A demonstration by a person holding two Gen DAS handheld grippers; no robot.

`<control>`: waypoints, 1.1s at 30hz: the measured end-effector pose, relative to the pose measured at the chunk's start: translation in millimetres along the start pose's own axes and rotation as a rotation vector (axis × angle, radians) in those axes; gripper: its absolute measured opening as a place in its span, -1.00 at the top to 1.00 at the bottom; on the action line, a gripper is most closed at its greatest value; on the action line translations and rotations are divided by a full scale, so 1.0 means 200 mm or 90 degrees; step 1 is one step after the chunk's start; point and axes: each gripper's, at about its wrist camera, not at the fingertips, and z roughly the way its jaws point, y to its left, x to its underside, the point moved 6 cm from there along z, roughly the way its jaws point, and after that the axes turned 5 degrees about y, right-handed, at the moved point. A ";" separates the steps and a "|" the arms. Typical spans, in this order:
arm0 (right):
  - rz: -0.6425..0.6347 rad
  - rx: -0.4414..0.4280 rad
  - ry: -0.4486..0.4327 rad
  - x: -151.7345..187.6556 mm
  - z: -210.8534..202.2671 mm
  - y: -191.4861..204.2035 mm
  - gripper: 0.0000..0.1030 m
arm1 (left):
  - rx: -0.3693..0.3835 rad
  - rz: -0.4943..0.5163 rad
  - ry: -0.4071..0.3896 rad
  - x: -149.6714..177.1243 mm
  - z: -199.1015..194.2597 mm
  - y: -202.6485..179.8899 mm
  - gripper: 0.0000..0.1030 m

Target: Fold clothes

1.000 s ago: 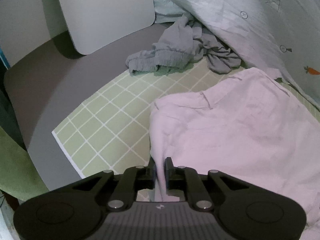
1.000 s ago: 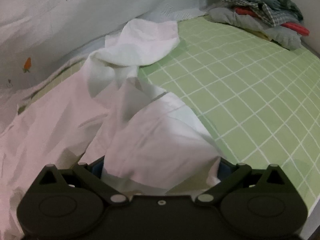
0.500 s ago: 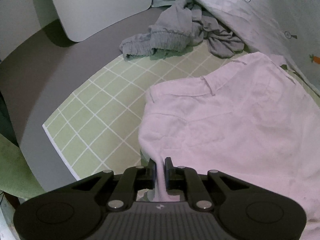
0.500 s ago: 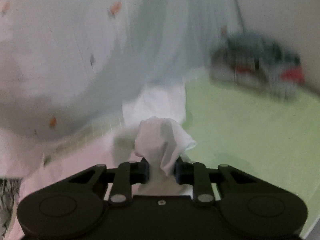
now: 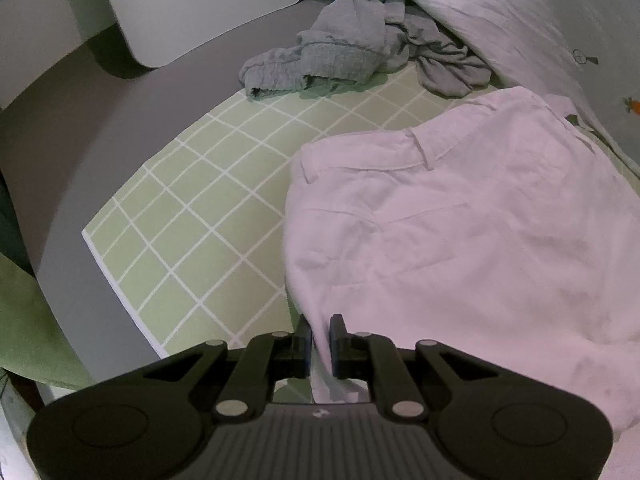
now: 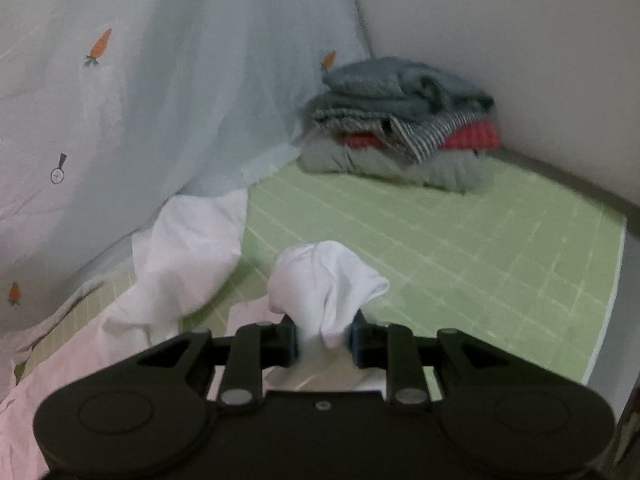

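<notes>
Both grippers pinching the white trousers (image 5: 460, 240)

We are clamping their near edge in the left gripper (image 5: 320, 330) and a bunched end in the right gripper (image 6: 323, 330), whose jaws were spread wide a second ago, over the green checked mat (image 5: 208, 208).

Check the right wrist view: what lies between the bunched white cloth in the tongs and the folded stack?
Only bare green checked mat separates the white garment from the folded stack, seen in the right wrist view.
</notes>
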 end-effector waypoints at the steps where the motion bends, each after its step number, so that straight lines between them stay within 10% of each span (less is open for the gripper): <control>1: 0.003 -0.002 -0.005 -0.01 -0.02 -0.01 0.52 | 0.001 -0.001 -0.004 0.00 -0.01 0.00 0.86; 10: 0.007 -0.069 -0.110 -0.23 -0.22 0.04 0.52 | 0.009 0.002 -0.088 -0.09 -0.18 0.00 0.89; 16: -0.040 0.035 0.056 -0.05 0.08 0.00 0.06 | -0.010 -0.006 -0.044 -0.02 -0.10 0.02 0.70; 25: -0.206 0.077 0.005 0.07 0.02 0.05 -0.88 | 0.016 0.053 -0.150 -0.01 -0.30 -0.08 -0.32; 33: -0.398 0.073 -0.011 0.21 0.01 0.03 -0.94 | 0.083 0.160 -0.192 0.16 -0.46 -0.51 -0.45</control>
